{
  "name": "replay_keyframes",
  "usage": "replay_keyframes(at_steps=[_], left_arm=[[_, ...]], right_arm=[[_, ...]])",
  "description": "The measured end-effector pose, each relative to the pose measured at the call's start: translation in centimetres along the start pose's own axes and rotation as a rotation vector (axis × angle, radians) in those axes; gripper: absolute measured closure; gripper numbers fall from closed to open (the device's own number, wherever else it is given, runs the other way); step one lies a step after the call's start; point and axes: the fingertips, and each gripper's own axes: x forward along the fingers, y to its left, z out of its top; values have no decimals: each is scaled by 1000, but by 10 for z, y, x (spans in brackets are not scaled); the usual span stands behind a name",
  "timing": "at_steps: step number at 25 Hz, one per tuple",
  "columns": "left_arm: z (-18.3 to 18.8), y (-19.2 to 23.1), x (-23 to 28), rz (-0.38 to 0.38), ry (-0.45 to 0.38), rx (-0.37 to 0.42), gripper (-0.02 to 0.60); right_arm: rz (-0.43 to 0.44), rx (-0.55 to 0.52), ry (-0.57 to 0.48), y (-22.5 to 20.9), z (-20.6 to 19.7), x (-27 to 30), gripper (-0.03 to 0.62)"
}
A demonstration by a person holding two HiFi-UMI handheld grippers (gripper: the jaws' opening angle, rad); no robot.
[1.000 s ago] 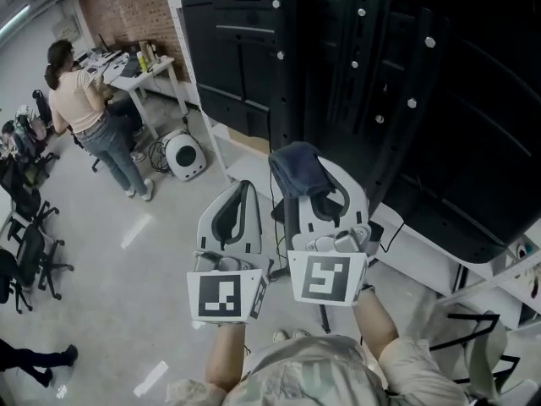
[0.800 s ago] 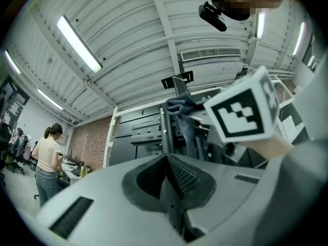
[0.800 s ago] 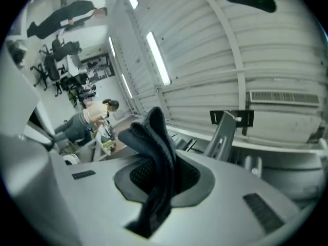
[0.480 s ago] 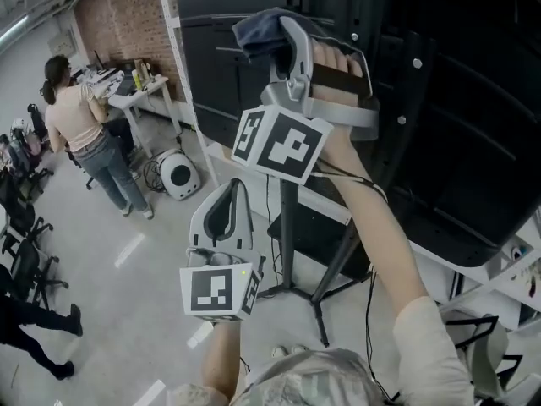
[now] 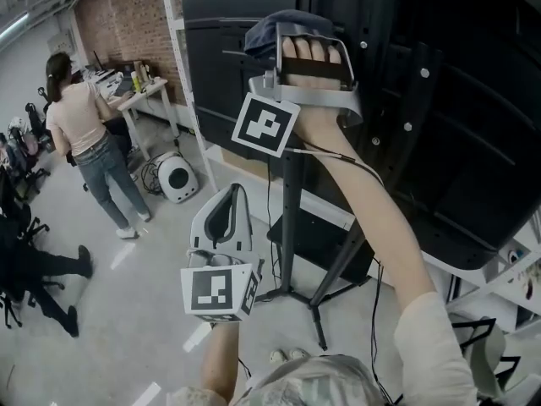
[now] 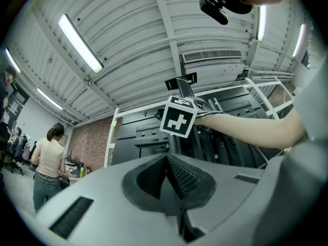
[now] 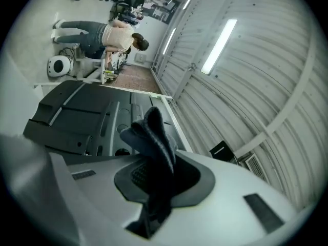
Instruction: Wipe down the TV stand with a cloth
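Observation:
A tall black TV stand (image 5: pixel 292 193) on a tripod base carries a large black screen back (image 5: pixel 456 100). My right gripper (image 5: pixel 283 32) is raised high against the stand's upper part and is shut on a dark blue cloth (image 5: pixel 270 25), whose folds stick out past the jaws (image 7: pixel 151 137). The black panel (image 7: pixel 77 117) lies just beyond the cloth. My left gripper (image 5: pixel 226 218) hangs lower, left of the stand's pole, jaws shut with nothing between them (image 6: pixel 166 176). From it I see the right gripper's marker cube (image 6: pixel 179 119) up against the stand.
A person (image 5: pixel 84 134) stands at a white desk (image 5: pixel 139 87) at the far left by a brick wall. A round white device (image 5: pixel 177 176) sits on the floor near cables. Office chairs (image 5: pixel 21 227) stand at the left edge. A white frame (image 5: pixel 182 66) edges the stand's left.
My right gripper has risen with the cloth from waist height to the top of the stand. The left gripper has stayed nearly still. The person at the desk has shifted slightly.

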Motion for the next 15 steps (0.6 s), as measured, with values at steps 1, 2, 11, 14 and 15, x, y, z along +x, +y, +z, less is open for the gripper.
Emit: replay_keyframes(at_steps=[1, 2, 11, 14, 15], left_arm=[[0, 1, 0, 0, 1, -1, 566], [-1, 2, 0, 1, 3, -1, 566], [-14, 3, 4, -8, 29, -19, 566], [-18, 1, 4, -13, 27, -20, 566], [-20, 1, 3, -13, 23, -24, 566]], right_arm=[[6, 0, 4, 1, 1, 0, 537], [11, 2, 6, 2, 1, 0, 537], [36, 44, 12, 11, -1, -9, 537], [55, 61, 11, 19, -2, -15, 537], [64, 62, 11, 24, -2, -19, 537]])
